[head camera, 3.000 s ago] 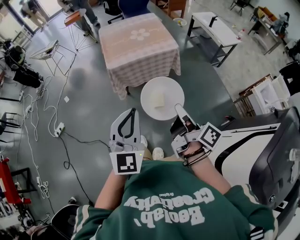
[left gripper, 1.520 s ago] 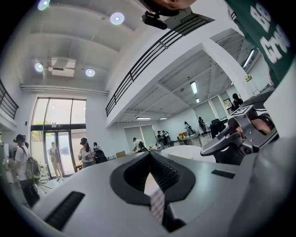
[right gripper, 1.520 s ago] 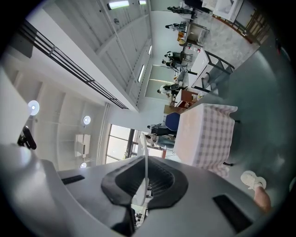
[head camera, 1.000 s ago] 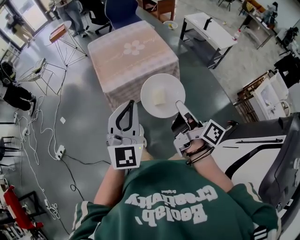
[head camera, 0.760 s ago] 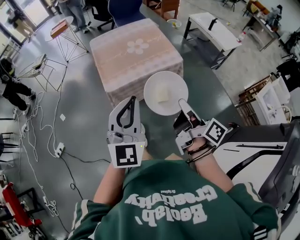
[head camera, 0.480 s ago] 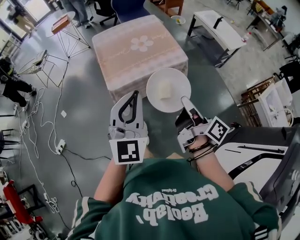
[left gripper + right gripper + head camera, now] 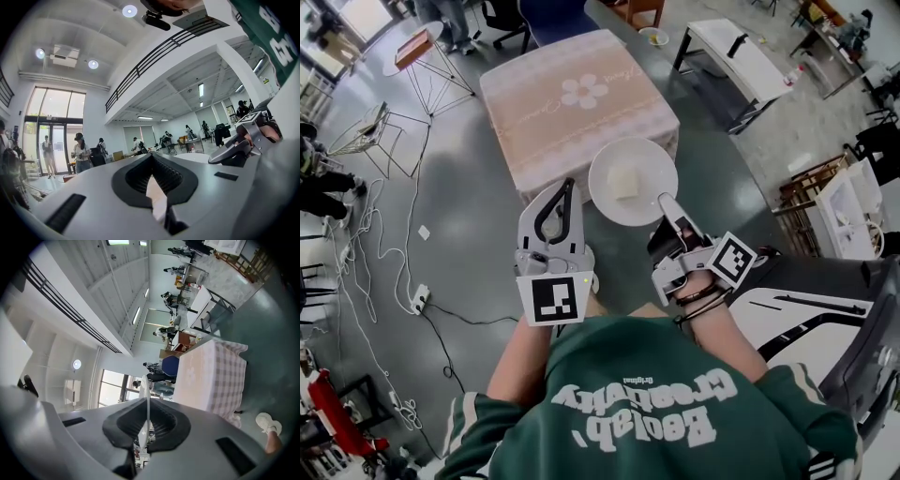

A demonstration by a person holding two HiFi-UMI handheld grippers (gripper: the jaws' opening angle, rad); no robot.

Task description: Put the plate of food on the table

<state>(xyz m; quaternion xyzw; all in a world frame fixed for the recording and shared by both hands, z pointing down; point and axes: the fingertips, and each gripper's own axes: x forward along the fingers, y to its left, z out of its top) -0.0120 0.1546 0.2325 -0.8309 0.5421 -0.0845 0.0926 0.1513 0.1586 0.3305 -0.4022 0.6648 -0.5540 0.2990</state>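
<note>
A round white plate (image 7: 643, 164) with a pale block of food (image 7: 624, 184) on it hangs in the air at the near edge of the square table with a pink cloth (image 7: 572, 98). My right gripper (image 7: 666, 201) is shut on the plate's near right rim. In the right gripper view the plate (image 7: 147, 380) shows edge-on between the jaws of that gripper (image 7: 146, 401), with the table (image 7: 206, 376) beyond. My left gripper (image 7: 567, 187) is level with it, left of the plate and apart from it. It is shut with nothing in it (image 7: 151, 158).
A white bench table (image 7: 736, 56) stands at the back right, a wire stand (image 7: 431, 56) at the back left. Cables (image 7: 394, 234) trail over the grey floor at left. A black and white machine (image 7: 825, 319) is close on my right. My shoe (image 7: 269, 425) shows below.
The table has come closer in the head view. The plate, once over bare floor short of the table, now overlaps its near edge. Both grippers keep their hold and spacing.
</note>
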